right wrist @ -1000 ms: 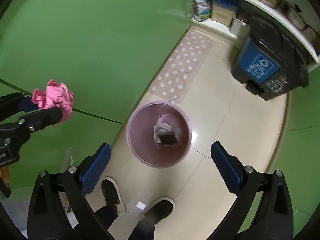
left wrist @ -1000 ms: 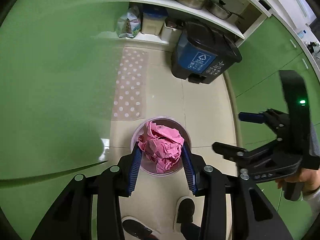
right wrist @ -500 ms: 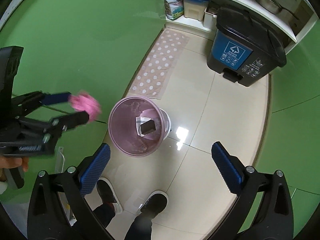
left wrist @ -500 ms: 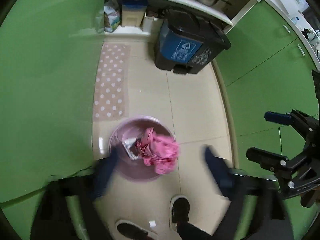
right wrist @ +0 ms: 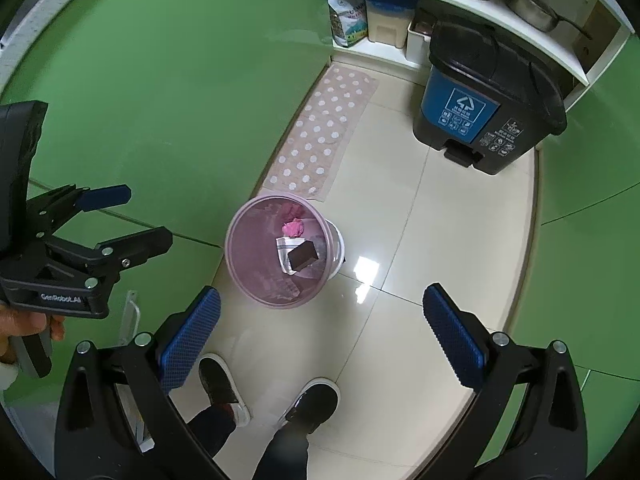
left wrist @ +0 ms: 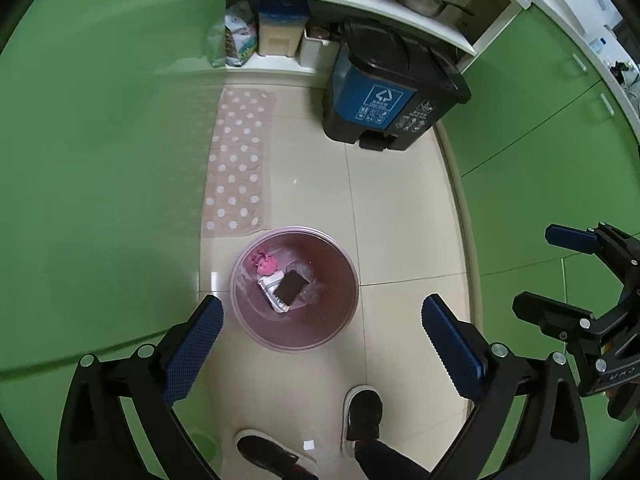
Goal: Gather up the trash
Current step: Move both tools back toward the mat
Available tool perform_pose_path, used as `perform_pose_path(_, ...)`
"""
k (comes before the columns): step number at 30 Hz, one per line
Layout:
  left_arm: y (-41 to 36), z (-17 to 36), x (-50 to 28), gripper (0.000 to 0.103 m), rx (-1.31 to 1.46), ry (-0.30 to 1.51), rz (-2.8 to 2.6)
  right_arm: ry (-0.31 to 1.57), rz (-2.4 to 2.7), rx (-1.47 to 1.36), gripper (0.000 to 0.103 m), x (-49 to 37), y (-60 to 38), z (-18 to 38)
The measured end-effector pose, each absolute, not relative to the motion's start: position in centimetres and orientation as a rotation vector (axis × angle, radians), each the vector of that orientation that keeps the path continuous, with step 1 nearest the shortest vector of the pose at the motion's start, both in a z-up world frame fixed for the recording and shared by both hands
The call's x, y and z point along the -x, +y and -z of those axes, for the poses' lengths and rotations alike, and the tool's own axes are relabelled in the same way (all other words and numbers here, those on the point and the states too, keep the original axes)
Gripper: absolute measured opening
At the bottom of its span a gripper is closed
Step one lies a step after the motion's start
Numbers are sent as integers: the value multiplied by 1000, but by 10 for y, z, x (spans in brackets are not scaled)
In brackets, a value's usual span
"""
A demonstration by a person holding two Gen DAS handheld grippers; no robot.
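Note:
A pink round waste bin [left wrist: 256, 332] stands on the tiled floor below me; it also shows in the right wrist view [right wrist: 240, 280]. Inside lie a crumpled pink paper [left wrist: 264, 263], a dark flat packet [left wrist: 291, 288] and a silvery wrapper [left wrist: 271, 286]. The paper also shows in the right wrist view [right wrist: 294, 227]. My left gripper [left wrist: 320, 338] is open and empty, high above the bin; it also shows in the right wrist view [right wrist: 120, 216]. My right gripper [right wrist: 320, 326] is open and empty, also high above the floor; it also shows in the left wrist view [left wrist: 552, 272].
A blue and black pedal bin [left wrist: 384, 96] stands at the back by white shelves [left wrist: 360, 4] with pots. A dotted pink mat [left wrist: 240, 160] lies along green cabinets [left wrist: 100, 160]. More green cabinets [left wrist: 540, 140] are on the right. The person's shoes [left wrist: 362, 412] are below.
My left gripper opened and let go of the crumpled pink paper, which fell into the pink bin. Both grippers have risen a little.

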State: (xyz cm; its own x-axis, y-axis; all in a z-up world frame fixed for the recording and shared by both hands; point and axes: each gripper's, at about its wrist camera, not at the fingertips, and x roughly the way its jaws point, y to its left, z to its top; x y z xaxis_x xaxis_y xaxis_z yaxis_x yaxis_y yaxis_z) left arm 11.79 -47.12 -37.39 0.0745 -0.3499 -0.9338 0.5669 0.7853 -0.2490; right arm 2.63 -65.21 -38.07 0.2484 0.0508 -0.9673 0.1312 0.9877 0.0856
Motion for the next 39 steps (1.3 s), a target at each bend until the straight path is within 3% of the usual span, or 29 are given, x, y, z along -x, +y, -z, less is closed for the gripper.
perform_pose_path(10, -420, 227, -70, 96, -131, 1210, 621, 1246, 20, -108, 100, 13, -616, 247)
perform_pose_path(19, -326, 105, -19, 96, 5, 1067, 440, 1122, -163, 9, 100, 24, -543, 124)
perform_pose_path(29, -173, 49, 17, 96, 133, 968, 128, 1039, -439, 120, 100, 9, -414, 65)
perform_pose_path(39, -50, 36, 20, 96, 173, 954, -50, 1001, -584, 169, 100, -9, -286, 52)
